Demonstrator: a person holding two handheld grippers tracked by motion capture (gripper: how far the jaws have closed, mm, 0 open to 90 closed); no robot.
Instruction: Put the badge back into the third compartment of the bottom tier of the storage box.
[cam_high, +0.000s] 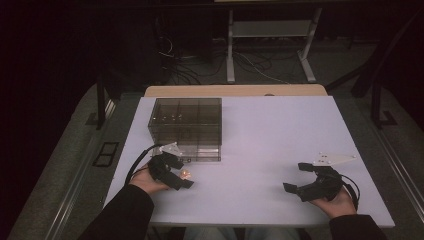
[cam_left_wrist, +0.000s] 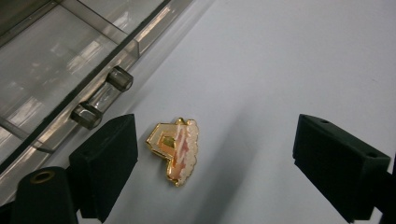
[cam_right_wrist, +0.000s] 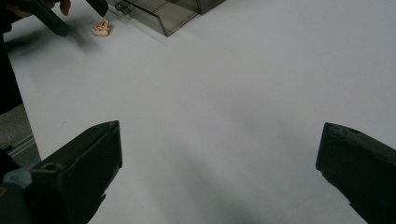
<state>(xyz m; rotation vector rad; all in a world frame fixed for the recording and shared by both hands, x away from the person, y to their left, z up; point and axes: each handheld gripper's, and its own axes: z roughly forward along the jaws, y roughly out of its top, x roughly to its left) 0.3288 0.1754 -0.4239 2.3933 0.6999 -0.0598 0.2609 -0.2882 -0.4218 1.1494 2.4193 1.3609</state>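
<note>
Both black fingers (cam_left_wrist: 109, 163) of my left gripper (cam_left_wrist: 215, 168) are standing apart around a small gold and pink pin badge (cam_left_wrist: 175, 149), not touching it. It is lying on the white table (cam_high: 280, 135), just beside the smoky clear plastic drawer box (cam_high: 187, 127). My right gripper (cam_right_wrist: 219, 172) is hanging open over bare table.
</note>
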